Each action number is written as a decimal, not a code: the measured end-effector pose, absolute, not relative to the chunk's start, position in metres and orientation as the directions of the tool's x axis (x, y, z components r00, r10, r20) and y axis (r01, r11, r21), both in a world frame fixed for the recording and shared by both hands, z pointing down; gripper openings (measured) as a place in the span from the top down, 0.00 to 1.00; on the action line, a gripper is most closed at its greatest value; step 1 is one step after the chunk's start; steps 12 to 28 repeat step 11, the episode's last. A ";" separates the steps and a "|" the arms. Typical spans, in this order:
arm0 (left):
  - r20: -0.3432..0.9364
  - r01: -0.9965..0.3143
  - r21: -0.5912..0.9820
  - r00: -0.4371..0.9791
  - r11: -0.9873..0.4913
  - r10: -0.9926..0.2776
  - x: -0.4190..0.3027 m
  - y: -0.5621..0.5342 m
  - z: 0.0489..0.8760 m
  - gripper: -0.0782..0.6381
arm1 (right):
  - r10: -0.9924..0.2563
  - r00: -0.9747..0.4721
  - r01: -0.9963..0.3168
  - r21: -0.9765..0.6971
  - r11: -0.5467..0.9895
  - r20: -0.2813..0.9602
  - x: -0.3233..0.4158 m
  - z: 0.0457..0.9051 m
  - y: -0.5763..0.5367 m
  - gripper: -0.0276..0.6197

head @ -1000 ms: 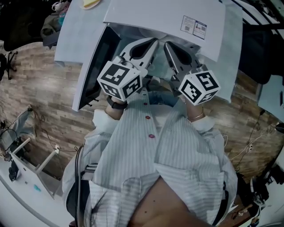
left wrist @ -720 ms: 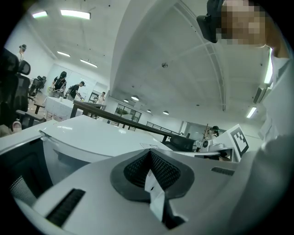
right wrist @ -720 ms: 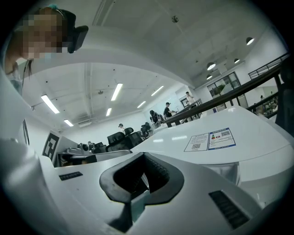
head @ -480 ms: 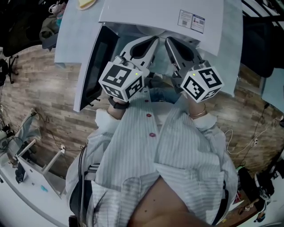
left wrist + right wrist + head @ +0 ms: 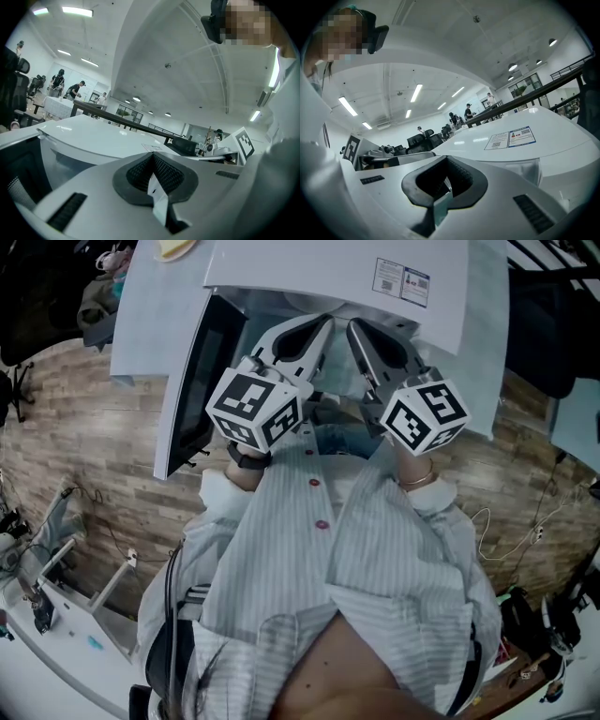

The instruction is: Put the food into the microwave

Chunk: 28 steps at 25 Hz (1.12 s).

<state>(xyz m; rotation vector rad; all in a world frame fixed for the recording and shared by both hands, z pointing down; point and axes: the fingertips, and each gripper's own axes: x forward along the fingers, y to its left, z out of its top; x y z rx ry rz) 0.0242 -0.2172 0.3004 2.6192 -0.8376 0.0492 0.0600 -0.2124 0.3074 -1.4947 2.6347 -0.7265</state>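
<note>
Head view, with both gripper views. The white box-shaped microwave oven [image 5: 309,268] stood with its dark-windowed white door [image 5: 192,381] swung open to the left. The left gripper [image 5: 322,331] and right gripper [image 5: 356,331] pointed side by side at the mouth of the cavity. Each had its fingers pressed together and, as far as could be told, was pinching nothing. The pale yellow piece of food [image 5: 175,247], cropped by the top edge, lay on the white tabletop [image 5: 150,306], well apart from both grippers and beyond the door. Likely hazards: a sideways reach for the food could strike the door's outer edge, and tips raised at the mouth could catch the cavity's upper lip. Free room lay over the tabletop left of the door; the person's striped shirt [image 5: 375,568] closed the space behind.
</note>
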 end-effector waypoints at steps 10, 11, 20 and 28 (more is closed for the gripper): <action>0.181 -0.574 0.348 0.817 -0.741 -0.548 0.025 -0.222 0.311 0.88 | -0.815 -0.539 -0.803 -0.422 0.420 0.215 0.061 0.313 -0.213 0.91; 0.184 -0.575 0.345 0.817 -0.742 -0.547 0.026 -0.222 0.312 0.88 | -0.814 -0.539 -0.803 -0.424 0.419 0.216 0.061 0.314 -0.213 0.91; 0.184 -0.575 0.345 0.817 -0.742 -0.547 0.026 -0.222 0.312 0.88 | -0.814 -0.539 -0.803 -0.424 0.419 0.216 0.061 0.314 -0.213 0.91; 0.184 -0.575 0.345 0.817 -0.742 -0.547 0.026 -0.222 0.312 0.88 | -0.814 -0.539 -0.803 -0.424 0.419 0.216 0.061 0.314 -0.213 0.91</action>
